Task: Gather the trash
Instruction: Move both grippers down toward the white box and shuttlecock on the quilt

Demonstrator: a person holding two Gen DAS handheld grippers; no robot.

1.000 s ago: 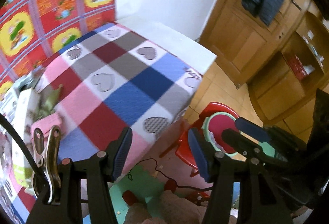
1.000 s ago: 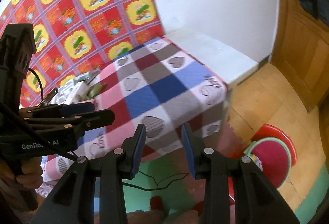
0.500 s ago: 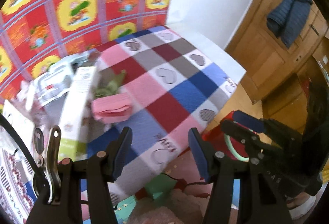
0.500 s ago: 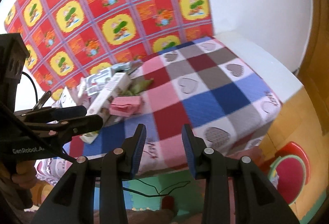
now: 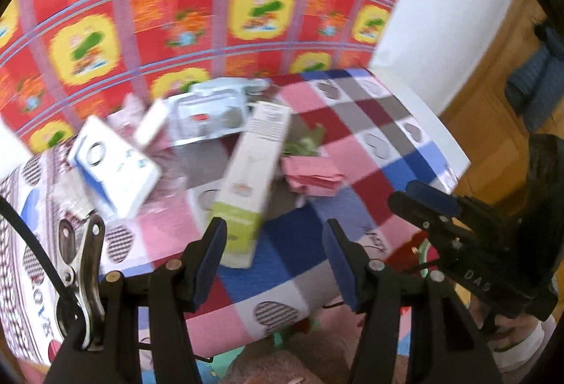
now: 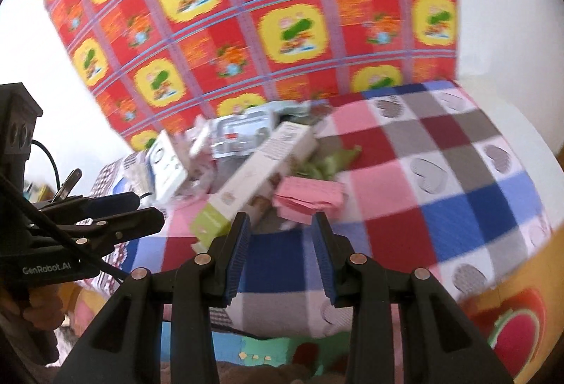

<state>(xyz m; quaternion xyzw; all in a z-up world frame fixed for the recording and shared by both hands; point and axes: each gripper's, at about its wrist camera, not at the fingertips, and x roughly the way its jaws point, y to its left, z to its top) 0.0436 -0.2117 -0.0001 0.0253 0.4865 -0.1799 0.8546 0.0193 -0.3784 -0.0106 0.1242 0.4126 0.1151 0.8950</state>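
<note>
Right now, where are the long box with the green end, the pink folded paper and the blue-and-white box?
long box [image 5: 252, 172], left wrist view, middle of its white face.
pink folded paper [image 6: 310, 197], right wrist view, top sheet.
blue-and-white box [image 5: 112, 169], left wrist view, white front.

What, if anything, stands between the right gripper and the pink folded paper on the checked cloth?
Nothing visible does. The right gripper is open and empty, and only bare checked cloth lies between it and the pink folded paper. The long white and green box lies close beside the paper, not in front.
</note>
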